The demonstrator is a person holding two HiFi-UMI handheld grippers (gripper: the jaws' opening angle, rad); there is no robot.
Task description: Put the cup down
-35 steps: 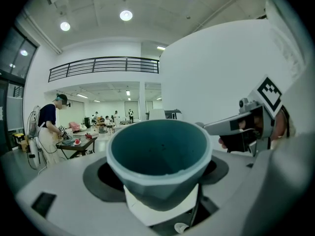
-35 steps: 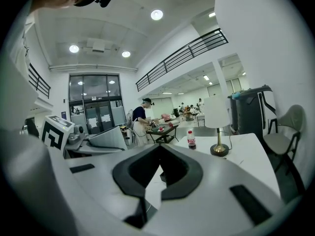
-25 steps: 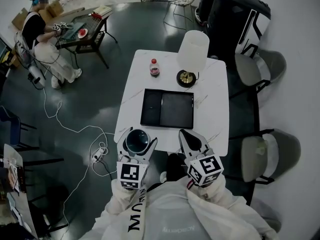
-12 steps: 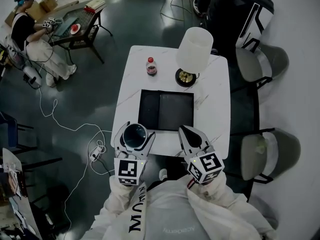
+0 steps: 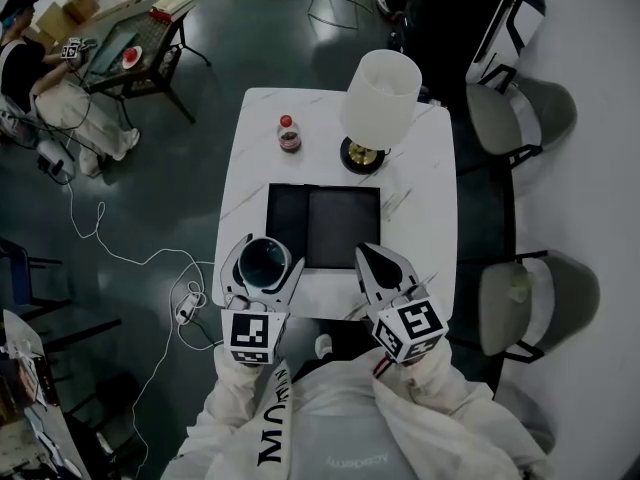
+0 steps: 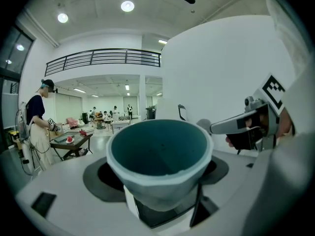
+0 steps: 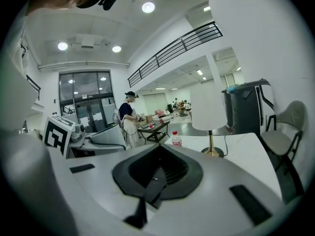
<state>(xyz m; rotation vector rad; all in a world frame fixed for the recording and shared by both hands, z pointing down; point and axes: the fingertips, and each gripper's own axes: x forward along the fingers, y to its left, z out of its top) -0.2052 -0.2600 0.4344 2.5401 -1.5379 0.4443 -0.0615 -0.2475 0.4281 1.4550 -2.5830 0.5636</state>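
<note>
Left tongs (image 5: pixel 266 270) grasp the upright cup (image 6: pixel 160 151) above the table's (image 5: pixel 430 218) lower-left edge; right tongs (image 7: pixel 155 173) are clenched, empty.

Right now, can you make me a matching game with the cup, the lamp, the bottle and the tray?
Things:
1. cup
2. lamp
3. bottle
4. tray

Matches:
A. black, lying flat in the middle of the table
B. held in the left tool
C. has a red cap
D. has a white shade

Pairs: 1-B, 2-D, 3-C, 4-A
</note>
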